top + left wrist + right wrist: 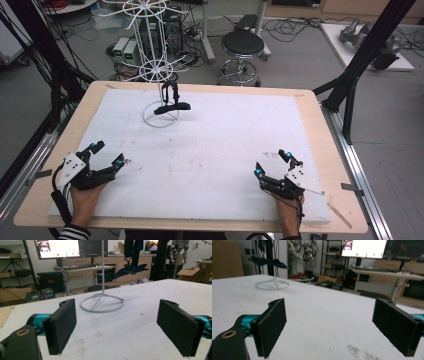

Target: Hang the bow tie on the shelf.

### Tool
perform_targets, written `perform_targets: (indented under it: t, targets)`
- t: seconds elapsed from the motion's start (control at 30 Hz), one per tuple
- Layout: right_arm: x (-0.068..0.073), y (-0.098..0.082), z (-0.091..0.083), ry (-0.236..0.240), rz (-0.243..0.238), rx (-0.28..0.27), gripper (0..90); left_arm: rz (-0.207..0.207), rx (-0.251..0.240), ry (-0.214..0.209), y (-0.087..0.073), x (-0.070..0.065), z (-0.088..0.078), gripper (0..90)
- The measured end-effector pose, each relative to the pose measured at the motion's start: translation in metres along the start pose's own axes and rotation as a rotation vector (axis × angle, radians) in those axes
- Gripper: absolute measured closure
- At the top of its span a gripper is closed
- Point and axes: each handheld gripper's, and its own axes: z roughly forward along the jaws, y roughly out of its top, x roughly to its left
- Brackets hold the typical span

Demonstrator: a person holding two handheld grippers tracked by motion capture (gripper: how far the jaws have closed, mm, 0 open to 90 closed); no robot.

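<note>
At desk's near edge: left gripper [107, 155] and right gripper [272, 162], jaws spread, empty | dark hanger [171, 106] on white wire rack [159, 65] untouched | nothing visibly begun

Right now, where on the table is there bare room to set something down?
The white mat is bare across its middle and right, between the left gripper, the right gripper and the rack at the far left. The one busy spot is around the rack's ring base, where a dark hanger hangs low.
</note>
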Motion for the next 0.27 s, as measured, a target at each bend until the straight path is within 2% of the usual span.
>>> perform_targets:
  t: [0.13,0.27]
  targets:
    - [-0.0029,-0.0012,0.0000,0.012,0.026,0.001,11.2,-0.001,0.001,0.000,0.0000,0.0000,0.0000,16.6]
    - [-0.0052,-0.0017,-0.0001,0.003,0.047,0.000,11.1,0.001,-0.003,0.002,-0.0002,-0.0001,-0.0003,16.6]
